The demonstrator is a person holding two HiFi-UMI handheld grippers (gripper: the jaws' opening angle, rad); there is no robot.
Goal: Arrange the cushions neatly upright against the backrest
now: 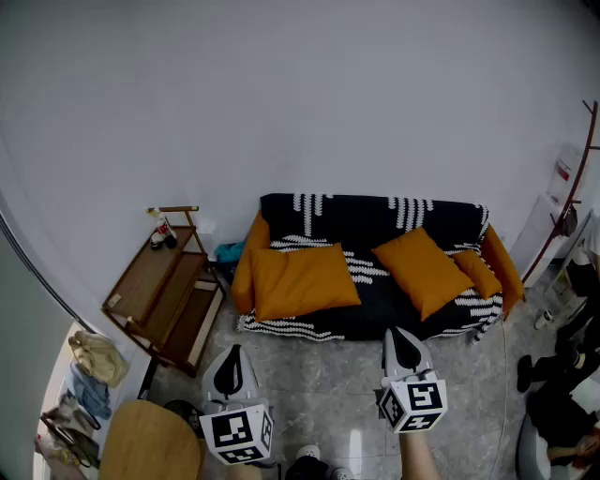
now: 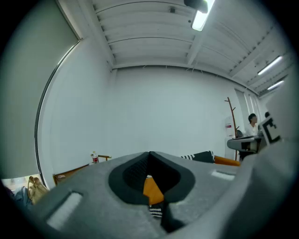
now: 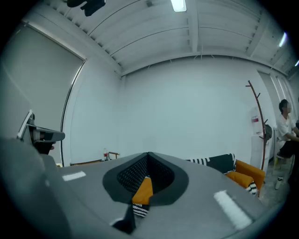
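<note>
Sofa — three orange cushions

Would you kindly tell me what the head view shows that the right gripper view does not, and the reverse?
Head view only: the round wooden table, the tiled floor and the marker cubes on the left gripper and right gripper. Right gripper view only: the ceiling lamp, a seated person and its own shut jaws close up. Both: the sofa, orange cushions and the coat stand.
</note>
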